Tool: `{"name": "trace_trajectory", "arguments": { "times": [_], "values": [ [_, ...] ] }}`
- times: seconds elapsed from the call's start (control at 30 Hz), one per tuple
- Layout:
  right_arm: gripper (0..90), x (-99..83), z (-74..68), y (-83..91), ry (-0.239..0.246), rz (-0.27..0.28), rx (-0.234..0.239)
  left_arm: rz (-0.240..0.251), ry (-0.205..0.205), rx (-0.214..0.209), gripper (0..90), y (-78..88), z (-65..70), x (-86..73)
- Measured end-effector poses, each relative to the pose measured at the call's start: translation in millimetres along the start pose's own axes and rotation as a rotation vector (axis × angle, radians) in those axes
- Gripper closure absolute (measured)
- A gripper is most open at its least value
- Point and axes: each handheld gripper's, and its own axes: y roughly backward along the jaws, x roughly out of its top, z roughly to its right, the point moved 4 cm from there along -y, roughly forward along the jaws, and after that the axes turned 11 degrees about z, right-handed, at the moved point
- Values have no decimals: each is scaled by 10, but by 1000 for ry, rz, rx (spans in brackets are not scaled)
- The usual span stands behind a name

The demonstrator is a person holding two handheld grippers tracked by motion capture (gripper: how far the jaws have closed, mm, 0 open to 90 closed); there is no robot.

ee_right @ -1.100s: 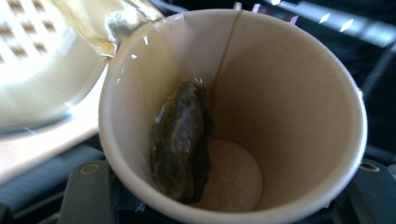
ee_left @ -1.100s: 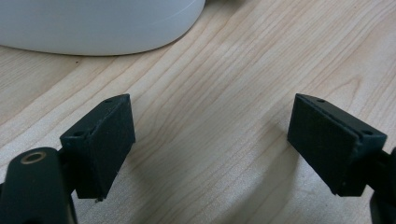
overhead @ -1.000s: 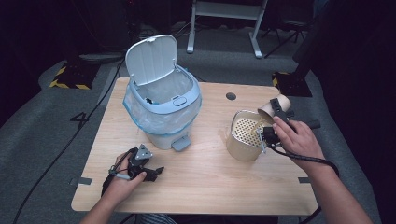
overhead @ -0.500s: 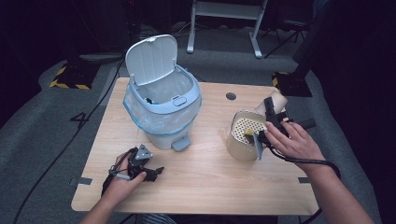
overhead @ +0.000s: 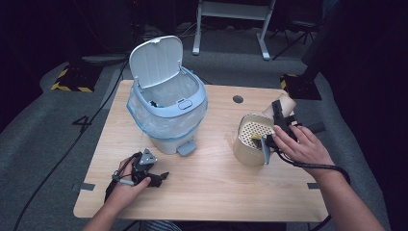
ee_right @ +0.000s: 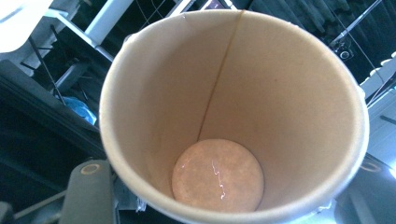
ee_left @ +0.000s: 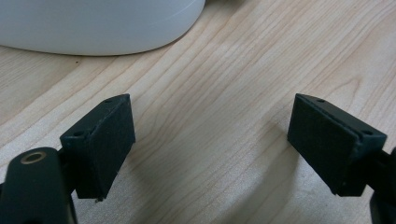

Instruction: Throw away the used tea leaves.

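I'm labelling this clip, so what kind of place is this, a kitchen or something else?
Probably a lab or studio set up for recording, not a kitchen: a bare wooden table on grey carpet, black-and-yellow hazard tape on the floor, and a metal stand against dark surroundings.

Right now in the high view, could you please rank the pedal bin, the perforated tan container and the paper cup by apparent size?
1. pedal bin
2. perforated tan container
3. paper cup, partly hidden by the right gripper

Right claw (overhead: 270,126) gripping paper cup (overhead: 284,104), open bin (overhead: 168,103)
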Motion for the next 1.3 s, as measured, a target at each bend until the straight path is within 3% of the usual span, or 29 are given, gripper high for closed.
{"name": "trace_trajectory", "arguments": {
  "times": [0.57, 0.77, 0.87, 0.97, 1.0, 1.03, 1.07, 1.13, 1.17, 1.2, 1.27, 1.3],
  "values": [
    [334, -20, -25, 3, -24, 4, 7, 0, 0, -1, 150, 0, 0, 0],
    [331, -81, 20, 8, -100, 12, 5, 0, 0, -1, 150, 0, 0, 0],
    [328, -155, 33, 2, -255, 30, 23, 0, 1, -1, 150, 0, 1, 0],
    [326, -253, 27, -21, -478, 67, 53, 0, 1, -1, 150, 0, 0, 0],
    [325, -287, 18, -29, -564, 81, 76, -1, 2, -1, 150, 0, 1, 0],
    [324, -340, 15, -45, -680, 110, 99, -1, 0, 0, 150, 0, 0, 0],
    [323, -367, 10, -55, -738, 126, 117, 0, 1, -1, 150, 0, 0, 0],
    [320, -420, -5, -77, -899, 159, 136, -2, 0, -1, 150, 1, 0, 0],
    [320, -460, -14, -89, -1021, 184, 157, -2, 0, -1, 150, 2, 0, 0],
    [319, -484, -19, -99, -1098, 203, 168, -2, 0, 0, 150, 2, 0, 0],
    [318, -539, -31, -117, -1300, 239, 193, -2, -1, 1, 150, 2, 1, 0],
    [317, -572, -39, -127, -1424, 254, 216, -2, -1, 1, 150, 2, 1, 0]
  ]
}}
